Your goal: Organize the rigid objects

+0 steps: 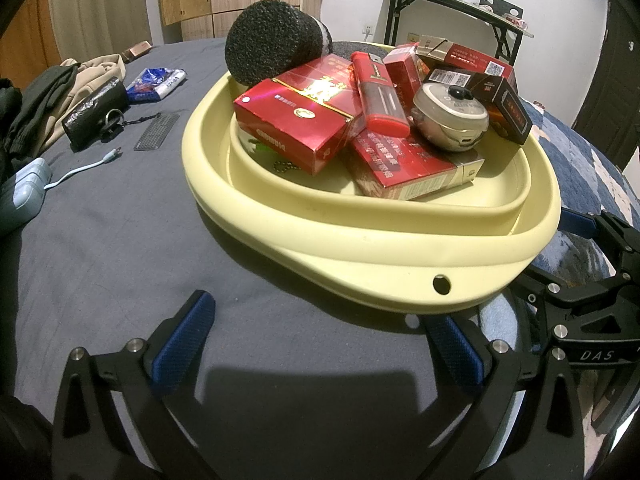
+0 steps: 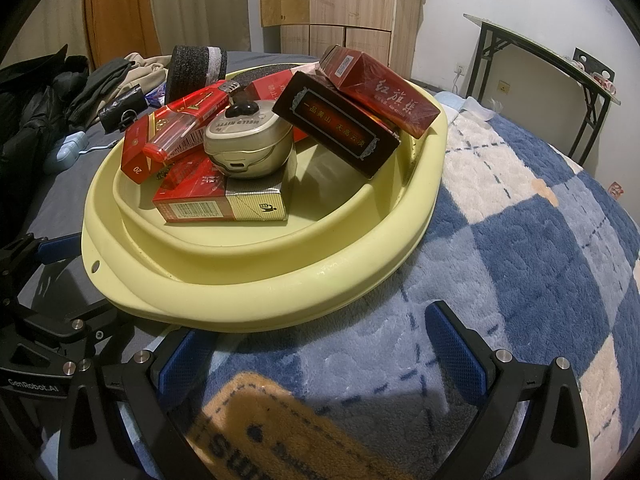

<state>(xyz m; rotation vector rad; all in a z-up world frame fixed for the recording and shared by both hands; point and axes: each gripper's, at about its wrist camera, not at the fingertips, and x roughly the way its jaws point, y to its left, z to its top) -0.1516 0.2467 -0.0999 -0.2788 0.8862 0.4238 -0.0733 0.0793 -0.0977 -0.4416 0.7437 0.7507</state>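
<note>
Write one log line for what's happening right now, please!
left gripper: open, empty | right gripper: open, empty | yellow basin: piled with red boxes, silver tin | both grippers beside basin

boxes (image 1: 296,120) piled in basin (image 1: 360,240), clothes (image 1: 48,96) left

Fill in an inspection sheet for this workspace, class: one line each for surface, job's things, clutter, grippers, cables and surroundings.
Surface: grey bedsheet on the left, blue checked fleece blanket on the right.
Job's things: pale yellow basin piled with red cartons, a dark box, a red lighter, a round silver case and a black foam cylinder.
Clutter: heaped clothes, black pouch, blue packet.
Grippers: left gripper and right gripper, jaws open, empty, short of the basin.
Cables: pale blue cable on the sheet.
Surroundings: wooden wardrobe, folding table, white wall.
</note>
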